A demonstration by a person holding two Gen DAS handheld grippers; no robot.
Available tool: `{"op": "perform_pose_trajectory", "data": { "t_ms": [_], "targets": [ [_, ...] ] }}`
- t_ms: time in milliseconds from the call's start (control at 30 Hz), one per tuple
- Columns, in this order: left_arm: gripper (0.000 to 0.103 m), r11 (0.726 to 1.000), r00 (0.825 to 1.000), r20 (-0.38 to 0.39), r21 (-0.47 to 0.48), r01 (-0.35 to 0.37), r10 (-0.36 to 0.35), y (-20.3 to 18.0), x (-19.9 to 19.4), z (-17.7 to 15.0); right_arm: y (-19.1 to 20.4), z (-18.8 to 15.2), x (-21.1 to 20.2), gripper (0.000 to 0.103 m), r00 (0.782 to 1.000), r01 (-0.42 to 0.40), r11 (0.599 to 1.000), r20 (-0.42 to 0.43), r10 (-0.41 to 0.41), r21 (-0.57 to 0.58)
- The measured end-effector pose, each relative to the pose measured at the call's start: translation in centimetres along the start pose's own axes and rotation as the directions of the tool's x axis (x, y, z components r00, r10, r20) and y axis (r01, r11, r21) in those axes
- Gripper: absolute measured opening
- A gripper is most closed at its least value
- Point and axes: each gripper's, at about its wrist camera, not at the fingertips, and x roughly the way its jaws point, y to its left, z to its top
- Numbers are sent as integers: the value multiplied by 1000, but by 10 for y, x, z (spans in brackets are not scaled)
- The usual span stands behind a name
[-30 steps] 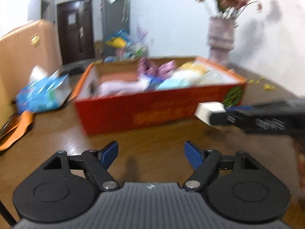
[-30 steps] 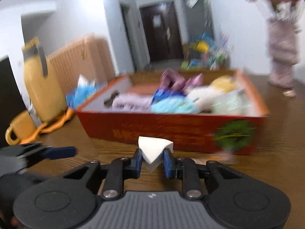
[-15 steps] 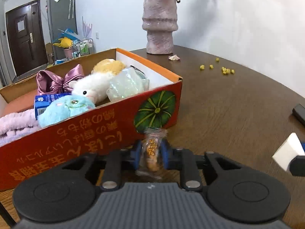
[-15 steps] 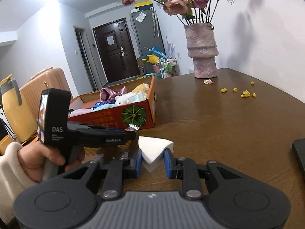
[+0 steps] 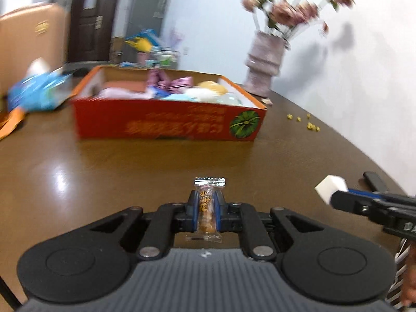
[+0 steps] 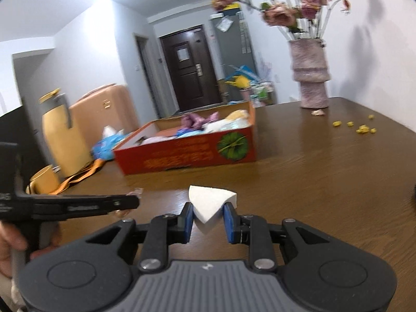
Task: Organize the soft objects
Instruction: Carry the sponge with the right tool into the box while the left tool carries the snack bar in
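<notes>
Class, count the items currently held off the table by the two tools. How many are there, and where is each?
2. A wrapped snack packet is clamped in the left tool; a white sponge wedge is clamped in the right tool.

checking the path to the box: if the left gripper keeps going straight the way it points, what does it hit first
Probably bare table: the left gripper, shut on the snack packet, points slightly downward, and nothing lies between it and the red box beyond. Depth is hard to judge.
</notes>
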Motion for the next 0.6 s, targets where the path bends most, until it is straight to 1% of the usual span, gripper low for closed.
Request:
{"op": "perform_pose_trajectory", "data": {
  "t_ms": [67,233,400,500,533,600],
  "targets": [
    [12,1000,1000,10,-23,-15,15,6,-21,-5,12,-7,-5,24,1000,-27,1000,-6,27,-8],
    [12,999,996,77,-25,-40,42,12,-61,-10,37,-18,-16,24,997,-76,997,-13,75,-26],
    [12,999,993,116,-30,-26,29,15,-69,-5,48,-17,-20,24,997,-80,996,-17,79,-37],
    [12,1000,990,144,-28,-3,7,24,-62,17,40,0,-10,24,993,-120,993,-18,120,8],
    [12,999,987,158,-35,9,-4,30,-56,30,36,8,-6,24,991,-130,991,-15,130,16],
    [12,998,988,152,-60,30,-20,44,-41,55,33,29,6,24,992,-125,992,-2,125,5]
  ]
}}
